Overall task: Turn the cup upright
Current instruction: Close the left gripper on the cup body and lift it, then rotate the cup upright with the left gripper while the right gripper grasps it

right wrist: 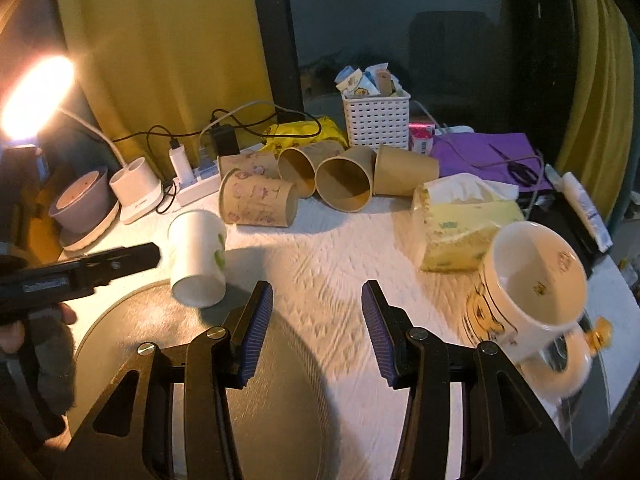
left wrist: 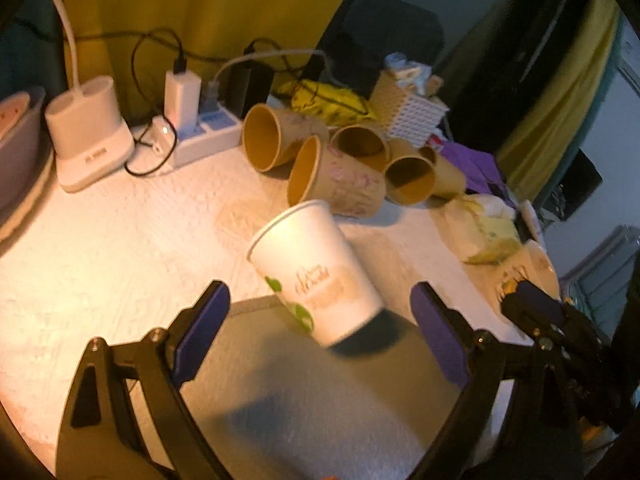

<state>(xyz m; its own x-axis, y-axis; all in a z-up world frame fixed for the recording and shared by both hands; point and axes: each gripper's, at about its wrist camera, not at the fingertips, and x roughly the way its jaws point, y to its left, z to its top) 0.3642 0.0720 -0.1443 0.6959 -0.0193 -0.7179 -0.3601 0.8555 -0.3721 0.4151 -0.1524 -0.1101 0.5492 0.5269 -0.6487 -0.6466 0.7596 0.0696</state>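
Note:
A white paper cup (left wrist: 316, 272) with a green print stands tilted over the edge of a round grey mat (left wrist: 304, 392), its rim up and away and its base low. It is blurred. My left gripper (left wrist: 320, 320) is open, its blue pads on either side of the cup and apart from it. In the right wrist view the cup (right wrist: 198, 256) leans with its base showing, beside the left gripper's finger (right wrist: 120, 262). My right gripper (right wrist: 316, 328) is open and empty over the mat (right wrist: 280, 420) and the white tablecloth.
Several brown paper cups (right wrist: 304, 188) lie on their sides at the back. A tissue pack (right wrist: 460, 228) and a white mug (right wrist: 532, 300) are at the right. A lamp base (left wrist: 86, 140), power strip (left wrist: 200, 136), white basket (right wrist: 376, 120) and bowl (right wrist: 82, 200) ring the table.

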